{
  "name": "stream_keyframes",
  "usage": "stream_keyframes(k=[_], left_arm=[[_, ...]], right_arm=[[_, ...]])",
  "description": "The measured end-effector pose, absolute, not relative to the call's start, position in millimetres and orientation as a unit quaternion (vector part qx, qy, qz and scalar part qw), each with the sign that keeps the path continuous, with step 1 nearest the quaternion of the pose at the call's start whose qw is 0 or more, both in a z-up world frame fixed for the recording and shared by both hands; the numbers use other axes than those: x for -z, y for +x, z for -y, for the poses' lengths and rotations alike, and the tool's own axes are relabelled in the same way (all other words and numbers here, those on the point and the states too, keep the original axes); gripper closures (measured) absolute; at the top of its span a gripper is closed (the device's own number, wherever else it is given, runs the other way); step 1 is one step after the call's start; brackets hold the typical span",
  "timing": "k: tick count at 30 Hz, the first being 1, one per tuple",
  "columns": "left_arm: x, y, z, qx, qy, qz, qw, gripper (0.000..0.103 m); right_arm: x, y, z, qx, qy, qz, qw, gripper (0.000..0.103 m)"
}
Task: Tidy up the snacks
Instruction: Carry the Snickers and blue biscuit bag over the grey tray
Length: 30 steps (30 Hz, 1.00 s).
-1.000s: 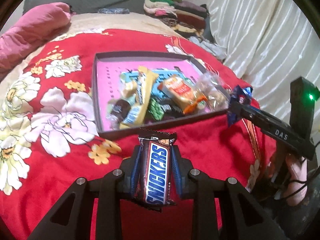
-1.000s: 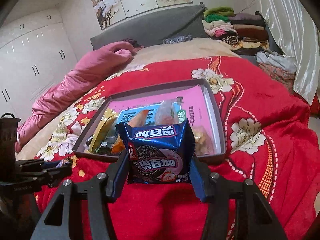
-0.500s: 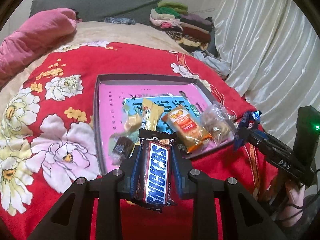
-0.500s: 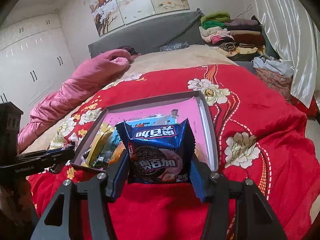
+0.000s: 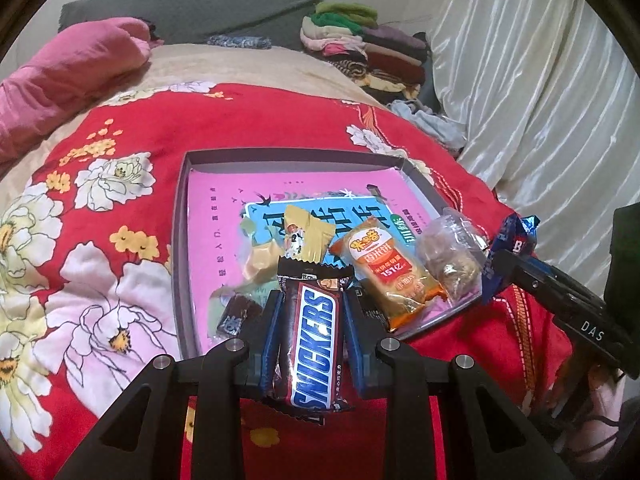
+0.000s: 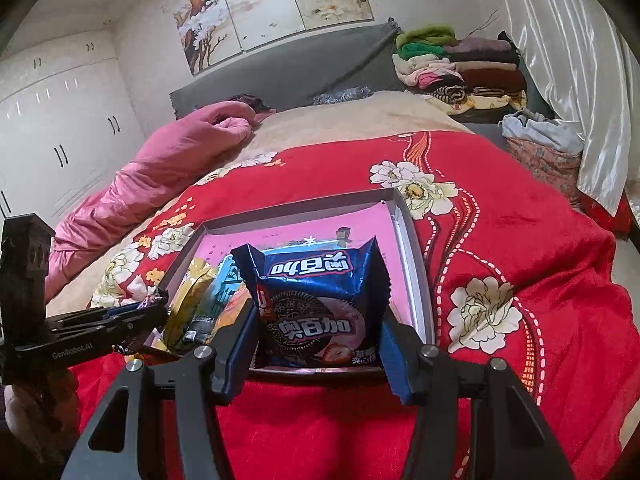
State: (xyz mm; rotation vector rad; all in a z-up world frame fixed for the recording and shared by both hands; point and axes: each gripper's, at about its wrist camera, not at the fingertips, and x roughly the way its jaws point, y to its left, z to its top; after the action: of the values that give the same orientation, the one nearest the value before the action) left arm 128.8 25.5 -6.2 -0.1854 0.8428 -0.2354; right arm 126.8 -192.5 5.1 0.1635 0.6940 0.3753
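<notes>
My left gripper (image 5: 310, 316) is shut on a Snickers bar (image 5: 312, 344), held upright over the near edge of a shallow grey tray (image 5: 182, 240) with a pink lining. In the tray lie several snacks: an orange cracker pack (image 5: 386, 274), a clear bag of biscuits (image 5: 452, 252), a gold-wrapped sweet (image 5: 306, 236) and a dark small pack (image 5: 238, 312). My right gripper (image 6: 318, 320) is shut on a blue Oreo pack (image 6: 316, 300), just above the tray's (image 6: 412, 248) near right corner. The Oreo pack hides part of the tray floor.
The tray sits on a red flowered blanket (image 5: 120, 240) on a bed. A pink quilt (image 6: 160, 172) lies at the far left, folded clothes (image 6: 452, 64) are stacked at the headboard, and a white curtain (image 5: 540, 100) hangs on the right.
The left gripper has carried the Snickers bar forward, from in front of the tray to over its near edge. The right gripper with the Oreo pack has edged slightly closer to the tray.
</notes>
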Motion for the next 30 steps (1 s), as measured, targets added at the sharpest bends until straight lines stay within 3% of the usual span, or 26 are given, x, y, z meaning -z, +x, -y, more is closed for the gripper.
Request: stream_keyframes(k=[30], left_arm=[[22.6,145.1,-28.1,0.115,-0.085,-0.419,0.897,0.073]], right_arm=[[11.6,148.3,172.8,-0.189,0.064,-0.361,0.911,0.047]])
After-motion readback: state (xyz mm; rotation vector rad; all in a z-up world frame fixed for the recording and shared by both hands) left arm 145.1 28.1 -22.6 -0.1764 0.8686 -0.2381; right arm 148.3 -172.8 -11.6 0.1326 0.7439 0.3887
